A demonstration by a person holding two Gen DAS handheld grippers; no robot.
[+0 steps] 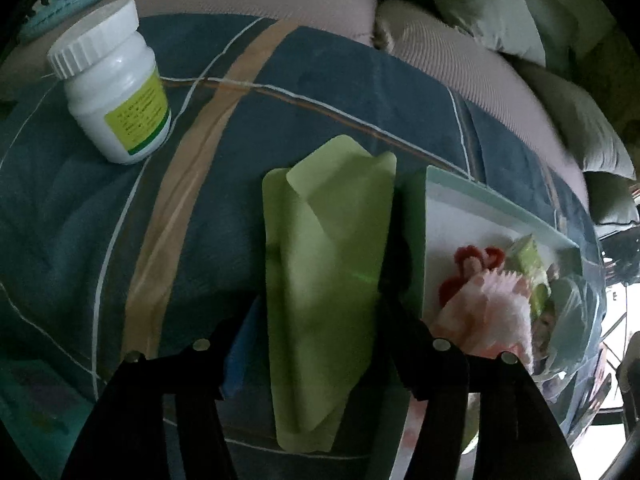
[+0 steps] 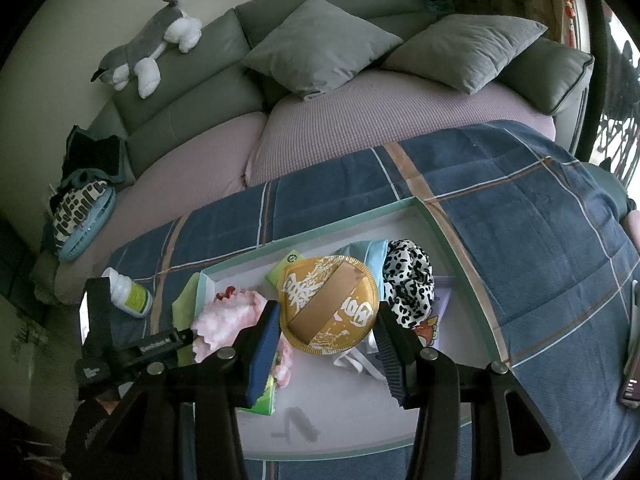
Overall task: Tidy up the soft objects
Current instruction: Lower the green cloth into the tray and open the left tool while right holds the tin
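Observation:
My left gripper (image 1: pixel 320 320) is shut on a folded light-green soft sheet (image 1: pixel 328 264), held over the blue plaid blanket (image 1: pixel 80 220) just left of the white tray's rim (image 1: pixel 416 240). My right gripper (image 2: pixel 326 320) is shut on a round gold cushion pad (image 2: pixel 328 304) with a tan band, held above the tray (image 2: pixel 340 412). In the tray lie a pink frilly cloth (image 2: pixel 224 320), a leopard-print fabric (image 2: pixel 408 280), a light-blue cloth (image 2: pixel 364 250) and a green packet (image 2: pixel 288 262). The left gripper body (image 2: pixel 120 352) shows at the tray's left side.
A white pill bottle (image 1: pixel 116 84) with a yellow-green label stands on the blanket at the far left; it also shows in the right wrist view (image 2: pixel 130 294). Grey pillows (image 2: pixel 320 44) and a plush dog (image 2: pixel 148 44) sit at the sofa back. A phone (image 2: pixel 632 364) lies at the right edge.

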